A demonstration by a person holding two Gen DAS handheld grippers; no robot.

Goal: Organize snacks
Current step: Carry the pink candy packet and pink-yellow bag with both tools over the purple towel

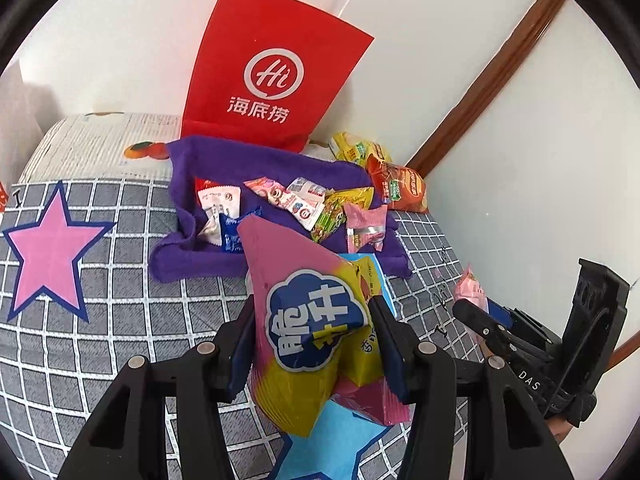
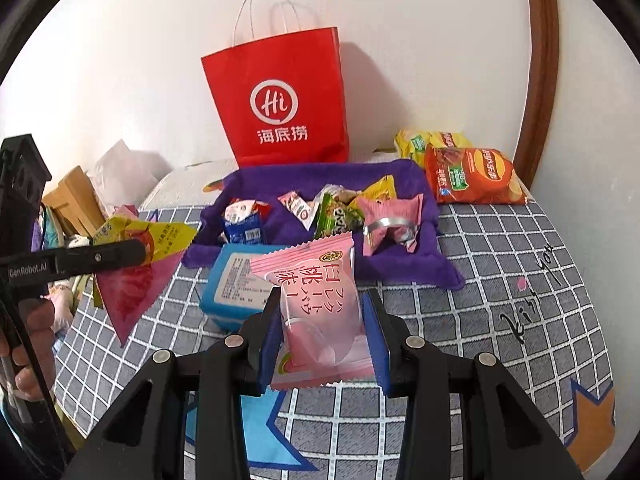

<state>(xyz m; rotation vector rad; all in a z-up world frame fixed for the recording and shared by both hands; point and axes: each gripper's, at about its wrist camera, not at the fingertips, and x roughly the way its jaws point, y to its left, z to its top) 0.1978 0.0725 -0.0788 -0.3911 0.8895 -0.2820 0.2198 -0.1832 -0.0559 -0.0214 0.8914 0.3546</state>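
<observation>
Two packets are held up over the bed — the left gripper has its fingers clamped on a pink-and-yellow snack bag, the right gripper on a pink peach wafer packet. More snacks lie on the purple cloth near the red paper bag at the bed's far edge.

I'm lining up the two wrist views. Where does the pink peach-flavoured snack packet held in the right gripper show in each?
Left wrist view: the pink peach-flavoured snack packet peeks out at the right edge, clamped in the right gripper.
Right wrist view: it fills the lower centre, between the blue pads.
Shared landmark: the red paper bag standing against the wall behind the purple cloth.
</observation>
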